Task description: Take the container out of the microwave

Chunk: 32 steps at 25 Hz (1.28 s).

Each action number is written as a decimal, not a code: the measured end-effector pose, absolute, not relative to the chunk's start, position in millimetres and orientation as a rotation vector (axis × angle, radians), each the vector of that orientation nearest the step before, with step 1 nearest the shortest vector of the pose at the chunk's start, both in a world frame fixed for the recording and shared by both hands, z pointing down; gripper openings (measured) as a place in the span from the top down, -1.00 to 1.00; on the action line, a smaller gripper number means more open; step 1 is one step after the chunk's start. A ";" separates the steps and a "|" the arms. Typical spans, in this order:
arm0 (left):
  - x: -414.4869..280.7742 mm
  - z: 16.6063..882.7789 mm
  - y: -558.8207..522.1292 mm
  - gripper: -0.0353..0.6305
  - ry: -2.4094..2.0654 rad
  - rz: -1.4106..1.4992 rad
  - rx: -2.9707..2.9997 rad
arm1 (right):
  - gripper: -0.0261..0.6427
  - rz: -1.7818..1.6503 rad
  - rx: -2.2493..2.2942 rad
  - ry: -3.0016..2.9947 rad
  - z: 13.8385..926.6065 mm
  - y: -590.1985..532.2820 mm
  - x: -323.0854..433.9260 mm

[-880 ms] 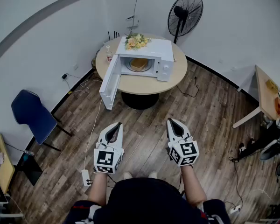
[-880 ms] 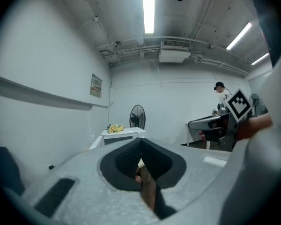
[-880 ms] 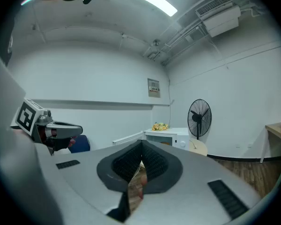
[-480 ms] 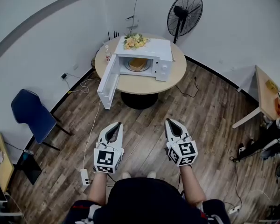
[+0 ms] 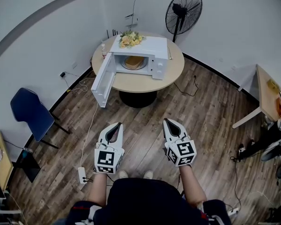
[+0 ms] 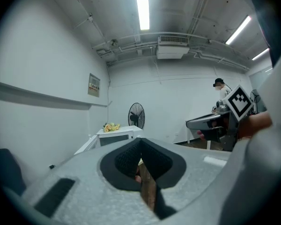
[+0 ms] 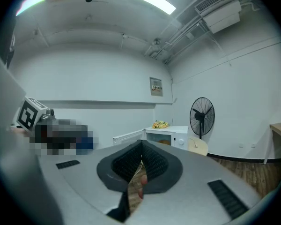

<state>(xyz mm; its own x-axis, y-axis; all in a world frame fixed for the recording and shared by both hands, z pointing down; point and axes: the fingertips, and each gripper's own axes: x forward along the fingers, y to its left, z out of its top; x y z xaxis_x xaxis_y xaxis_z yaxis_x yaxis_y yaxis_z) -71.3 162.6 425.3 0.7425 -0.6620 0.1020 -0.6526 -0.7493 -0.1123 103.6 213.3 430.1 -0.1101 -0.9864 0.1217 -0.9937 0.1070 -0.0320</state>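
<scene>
White microwave (image 5: 149, 46), tan container (image 5: 134, 61), yellow flowers (image 5: 129, 39), black fan (image 5: 180, 9), blue chair (image 5: 30, 114) — brown wood-grain floor (image 5: 210, 121)

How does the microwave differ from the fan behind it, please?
The microwave is white and boxy; the fan is black with a round head. The microwave sits on the table with its door open; the fan stands on a pole behind the table. Both are near the far wall.

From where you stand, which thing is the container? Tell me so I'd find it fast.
Find the round table by the fan; a white microwave sits on it, door open. The container is the tan, rounded thing inside, the only thing in there, unlike the flowers on top.
</scene>
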 end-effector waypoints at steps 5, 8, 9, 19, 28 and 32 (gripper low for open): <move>-52.5 426.7 173.8 0.86 1.112 -0.187 -2.872 | 0.90 0.162 2.013 -2.301 437.2 221.0 120.2; -49.3 437.9 175.8 0.86 1.141 -0.234 -2.850 | 0.90 0.174 1.993 -2.302 445.5 220.0 126.8; -49.5 439.8 173.8 0.86 1.159 -0.242 -2.848 | 0.90 0.177 1.985 -2.303 448.3 217.8 128.1; -43.7 454.4 132.8 0.86 1.164 -0.308 -2.826 | 0.90 0.186 1.948 -2.306 462.4 173.9 130.3; -18.0 446.5 40.5 0.86 1.061 -0.294 -2.837 | 0.90 0.190 2.002 -2.253 457.8 88.6 146.4; -15.5 438.5 -9.2 0.86 1.033 -0.287 -2.844 | 0.90 0.189 2.018 -2.233 451.4 42.9 145.1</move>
<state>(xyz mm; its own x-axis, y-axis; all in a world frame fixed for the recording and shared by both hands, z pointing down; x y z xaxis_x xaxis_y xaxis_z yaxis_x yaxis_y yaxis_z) -15.5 -9.2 438.5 0.7517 -0.6441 0.1415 -0.6249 -0.7643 -0.1596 145.1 42.9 451.4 -0.1001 -0.9793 0.1759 -0.9949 0.1001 -0.0085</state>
